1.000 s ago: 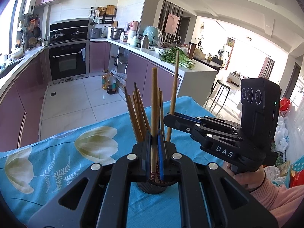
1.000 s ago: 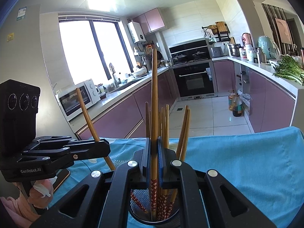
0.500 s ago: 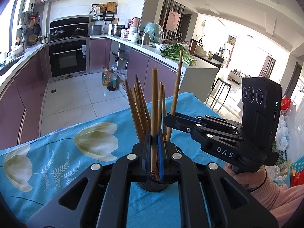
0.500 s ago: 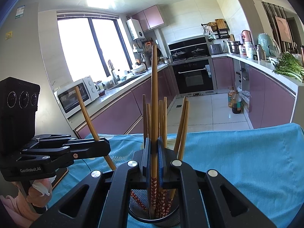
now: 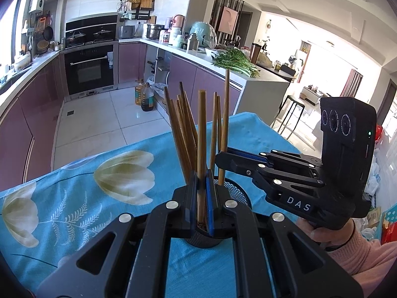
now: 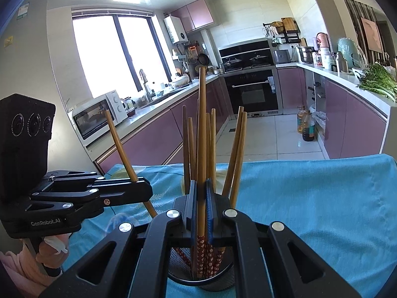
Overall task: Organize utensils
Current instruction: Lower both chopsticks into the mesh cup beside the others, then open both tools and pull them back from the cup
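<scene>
A black mesh cup [image 5: 238, 195] [image 6: 223, 279] stands on the blue flowered tablecloth [image 5: 74, 198] and holds several wooden chopsticks [image 5: 182, 134] [image 6: 237, 154]. My left gripper [image 5: 202, 181] is shut on one upright chopstick [image 5: 202, 136] whose lower end dips into the cup's mouth. In the right wrist view the left gripper [image 6: 147, 191] comes in from the left, its chopstick [image 6: 119, 144] slanted. My right gripper [image 6: 201, 188] is shut on a taller chopstick [image 6: 202, 124], its red flowered end inside the cup. The right gripper [image 5: 219, 156] reaches in from the right over the cup.
The table's far edge [image 6: 297, 160] drops to a tiled kitchen floor with oil bottles [image 5: 144, 96]. Purple cabinets and counters ring the room. A hand in a pink sleeve [image 5: 347, 245] holds the right tool. Bare cloth [image 6: 322, 211] lies right of the cup.
</scene>
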A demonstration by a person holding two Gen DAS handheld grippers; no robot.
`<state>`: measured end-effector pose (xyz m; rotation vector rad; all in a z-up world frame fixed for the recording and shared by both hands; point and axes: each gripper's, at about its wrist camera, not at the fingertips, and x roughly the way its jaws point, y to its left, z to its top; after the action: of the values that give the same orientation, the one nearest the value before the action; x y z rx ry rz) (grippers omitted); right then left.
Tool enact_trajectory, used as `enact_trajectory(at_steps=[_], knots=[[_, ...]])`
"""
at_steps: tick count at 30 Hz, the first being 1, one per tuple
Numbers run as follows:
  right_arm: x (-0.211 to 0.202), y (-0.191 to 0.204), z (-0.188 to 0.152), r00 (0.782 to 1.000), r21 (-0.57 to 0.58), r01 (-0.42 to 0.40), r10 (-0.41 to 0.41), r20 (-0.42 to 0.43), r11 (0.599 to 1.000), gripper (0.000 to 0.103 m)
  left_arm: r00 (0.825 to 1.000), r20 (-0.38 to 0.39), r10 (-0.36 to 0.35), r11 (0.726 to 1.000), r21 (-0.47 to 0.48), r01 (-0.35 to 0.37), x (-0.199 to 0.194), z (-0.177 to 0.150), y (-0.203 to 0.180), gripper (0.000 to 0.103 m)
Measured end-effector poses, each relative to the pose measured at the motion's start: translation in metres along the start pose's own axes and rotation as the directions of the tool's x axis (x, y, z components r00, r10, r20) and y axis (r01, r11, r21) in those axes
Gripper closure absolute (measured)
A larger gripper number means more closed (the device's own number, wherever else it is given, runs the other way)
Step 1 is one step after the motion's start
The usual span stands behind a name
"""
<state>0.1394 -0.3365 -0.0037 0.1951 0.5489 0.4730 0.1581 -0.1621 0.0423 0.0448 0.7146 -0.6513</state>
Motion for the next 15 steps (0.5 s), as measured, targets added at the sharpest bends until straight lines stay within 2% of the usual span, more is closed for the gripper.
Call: enact_trajectory(at_steps=[15], knots=[[0.006,-0.004,-0.004,0.999,0.015,-0.004,0.004,-0.032,1.0,0.096,1.0,-0.011,0.013,1.0,-0.019,-0.013,0.013,-0.002,0.007,0.096]])
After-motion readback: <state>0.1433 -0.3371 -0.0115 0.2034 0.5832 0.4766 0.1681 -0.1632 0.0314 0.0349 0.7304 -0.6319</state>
